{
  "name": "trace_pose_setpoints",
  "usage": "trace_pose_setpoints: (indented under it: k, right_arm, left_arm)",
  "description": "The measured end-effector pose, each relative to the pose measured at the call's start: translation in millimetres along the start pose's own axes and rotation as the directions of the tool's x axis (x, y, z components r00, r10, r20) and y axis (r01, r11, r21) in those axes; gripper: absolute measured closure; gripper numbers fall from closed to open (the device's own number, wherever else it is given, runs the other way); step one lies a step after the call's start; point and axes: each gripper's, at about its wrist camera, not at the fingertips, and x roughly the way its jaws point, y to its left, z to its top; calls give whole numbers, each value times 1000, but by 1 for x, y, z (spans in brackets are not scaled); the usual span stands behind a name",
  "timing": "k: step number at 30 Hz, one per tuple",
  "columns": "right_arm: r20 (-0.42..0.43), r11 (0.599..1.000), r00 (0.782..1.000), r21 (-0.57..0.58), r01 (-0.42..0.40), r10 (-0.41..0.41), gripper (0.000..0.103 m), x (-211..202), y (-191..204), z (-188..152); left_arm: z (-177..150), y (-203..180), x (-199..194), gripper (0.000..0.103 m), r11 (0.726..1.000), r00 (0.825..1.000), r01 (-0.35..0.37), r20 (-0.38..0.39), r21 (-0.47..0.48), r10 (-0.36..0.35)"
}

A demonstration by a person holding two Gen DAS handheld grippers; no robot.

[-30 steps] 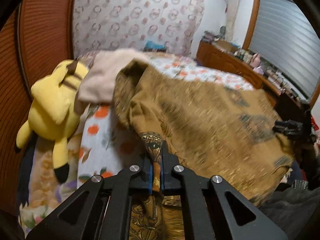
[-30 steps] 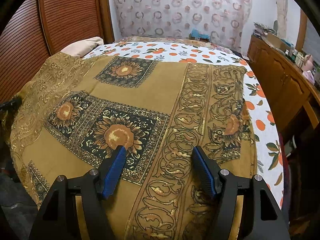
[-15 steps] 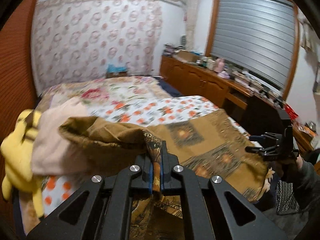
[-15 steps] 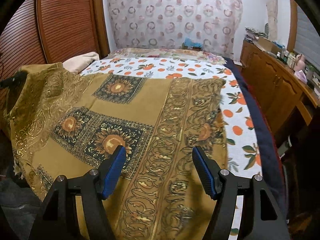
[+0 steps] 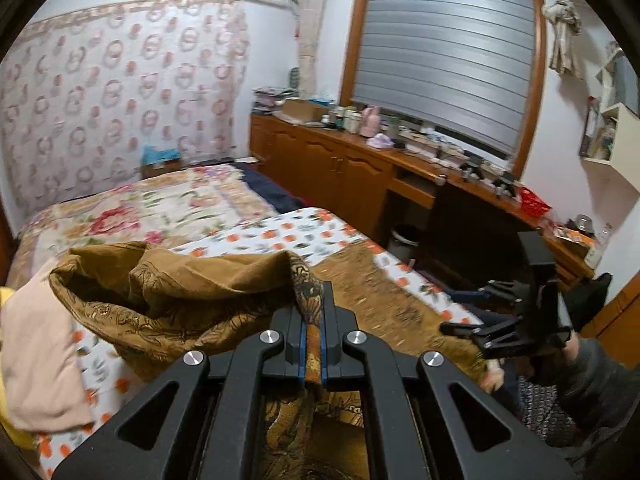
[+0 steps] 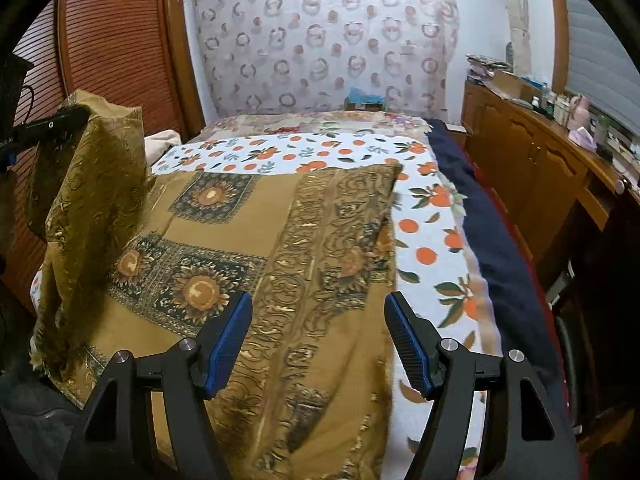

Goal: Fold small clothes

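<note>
A mustard-brown cloth with sunflower squares (image 6: 248, 240) is spread over the bed. My left gripper (image 5: 313, 328) is shut on its left edge and holds that part lifted, so the fabric (image 5: 172, 280) bunches and hangs above the bed. From the right wrist view this raised part (image 6: 96, 200) stands up at the left, with the left gripper (image 6: 52, 124) at its top. My right gripper (image 6: 318, 336) hovers open above the near right part of the cloth, nothing between its blue pads (image 6: 228, 340). It also shows at the right of the left wrist view as the right gripper (image 5: 472, 312).
The bed carries a white sheet with orange prints (image 6: 436, 240) and a floral quilt (image 5: 132, 216) at its far end. A beige cloth (image 5: 36, 360) lies at the left. A wooden cabinet (image 5: 352, 172) cluttered with items runs along the right, a brown slatted door (image 6: 116, 48) on the left.
My left gripper rose and swung toward the right with the cloth edge, lifting it off the bed; the yellow plush left its view. The right gripper drew back slightly, still open.
</note>
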Motion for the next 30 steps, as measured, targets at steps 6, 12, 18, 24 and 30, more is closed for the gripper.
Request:
trace_pose_setpoints:
  k: [6, 12, 18, 24, 30]
  right_arm:
    - [19, 1000, 1000, 18, 17, -17, 33, -11, -13, 0]
    - [19, 999, 999, 36, 25, -25, 33, -12, -22, -2]
    - [13, 999, 1000, 38, 23, -24, 33, -7, -25, 0]
    - [31, 1000, 999, 21, -12, 11, 33, -2, -16, 11]
    - [31, 998, 998, -30, -54, 55, 33, 15, 3, 24]
  left_arm:
    - [19, -35, 22, 98, 995, 995, 100, -25, 18, -100]
    - [10, -52, 40, 64, 990, 985, 138, -110, 39, -133]
    - [3, -41, 30, 27, 996, 993, 87, -82, 33, -84]
    - [-16, -14, 17, 27, 999, 996, -41, -75, 22, 43]
    - [-42, 11, 13, 27, 991, 987, -135, -90, -21, 133]
